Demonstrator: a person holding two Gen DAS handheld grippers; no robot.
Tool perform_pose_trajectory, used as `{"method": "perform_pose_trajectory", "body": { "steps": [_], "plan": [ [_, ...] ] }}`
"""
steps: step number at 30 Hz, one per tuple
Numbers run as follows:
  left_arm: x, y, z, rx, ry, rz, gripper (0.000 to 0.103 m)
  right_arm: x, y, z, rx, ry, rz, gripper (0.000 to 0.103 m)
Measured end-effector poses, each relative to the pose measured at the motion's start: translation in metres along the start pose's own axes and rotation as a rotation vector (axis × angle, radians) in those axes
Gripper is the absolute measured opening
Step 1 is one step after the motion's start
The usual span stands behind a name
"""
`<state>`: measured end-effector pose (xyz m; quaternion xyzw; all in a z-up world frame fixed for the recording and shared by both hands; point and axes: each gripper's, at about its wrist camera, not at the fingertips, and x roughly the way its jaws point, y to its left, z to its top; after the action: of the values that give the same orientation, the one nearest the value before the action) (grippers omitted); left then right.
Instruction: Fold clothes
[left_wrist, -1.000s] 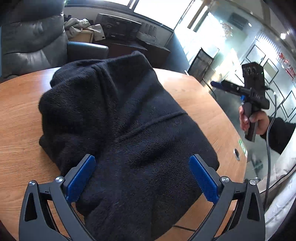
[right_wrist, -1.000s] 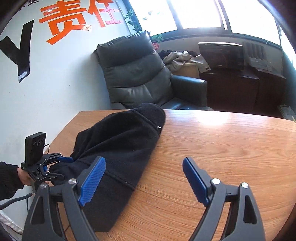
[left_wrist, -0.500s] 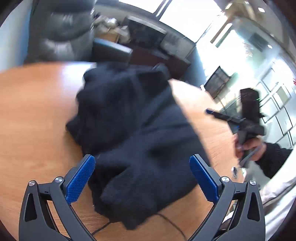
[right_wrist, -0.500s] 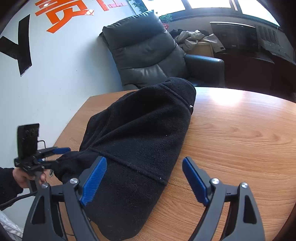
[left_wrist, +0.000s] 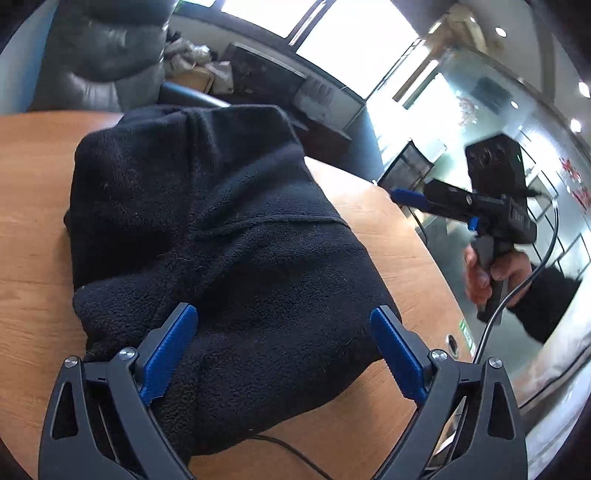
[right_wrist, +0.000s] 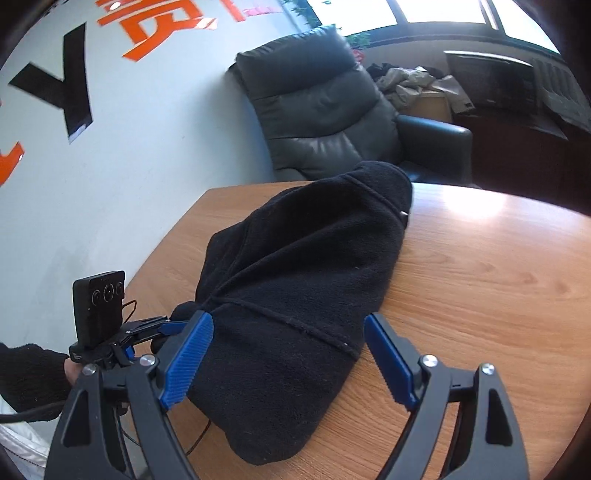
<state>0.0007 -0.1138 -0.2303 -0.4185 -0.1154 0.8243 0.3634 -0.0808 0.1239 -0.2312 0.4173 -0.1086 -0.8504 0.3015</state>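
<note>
**While both claws hover apart, fleece waits bundled on the surface**

Black fleece garment (left_wrist: 221, 236) lies in a lumpy, part-folded heap on the round wooden surface (right_wrist: 480, 280), near the edge closest to the person. Left claw (left_wrist: 282, 354) is spread wide and empty, poised low over the near hem, likely lining up a grab. Right claw (right_wrist: 288, 358) is equally spread with nothing between the pads, straddling the garment's near corner. Both seem positioned for a two-point pickup for the next fold. A thin cable (left_wrist: 291, 448) pokes out from under the hem; snag risk. Wall lettering (right_wrist: 155, 29): large orange Chinese characters plus black strokes, cropped, unreadable. No garment label visible.
</note>
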Motion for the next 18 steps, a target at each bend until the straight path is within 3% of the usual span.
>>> {"method": "perform_pose_trajectory", "body": {
  "steps": [4, 7, 8, 10, 13, 14, 16, 18],
  "plan": [
    [-0.005, -0.014, -0.006, 0.054, -0.036, 0.026, 0.1, 0.053, 0.051, 0.034, -0.21, 0.083, 0.061, 0.088],
    [-0.023, -0.027, -0.009, 0.098, -0.066, 0.039, 0.103, 0.121, 0.096, 0.05, -0.425, 0.231, 0.125, 0.087],
    [-0.027, -0.026, -0.014, 0.102, -0.068, 0.045, 0.103, 0.145, 0.108, 0.053, -0.502, 0.275, 0.145, 0.081],
    [-0.028, -0.021, -0.027, 0.092, -0.059, 0.065, 0.102, 0.179, 0.121, 0.047, -0.66, 0.326, 0.127, 0.072],
    [-0.042, -0.018, -0.038, 0.096, -0.079, 0.073, 0.102, 0.228, 0.139, 0.037, -0.898, 0.399, 0.094, 0.069],
    [-0.04, -0.016, -0.04, 0.089, -0.083, 0.078, 0.102, 0.245, 0.146, 0.034, -0.977, 0.424, 0.082, 0.073],
    [-0.037, -0.007, -0.045, 0.054, -0.105, 0.076, 0.102, 0.254, 0.142, 0.036, -1.02, 0.393, 0.074, 0.084],
    [-0.036, -0.003, -0.048, 0.041, -0.129, 0.075, 0.102, 0.263, 0.134, 0.049, -0.981, 0.368, 0.037, 0.089]
  ]
}}
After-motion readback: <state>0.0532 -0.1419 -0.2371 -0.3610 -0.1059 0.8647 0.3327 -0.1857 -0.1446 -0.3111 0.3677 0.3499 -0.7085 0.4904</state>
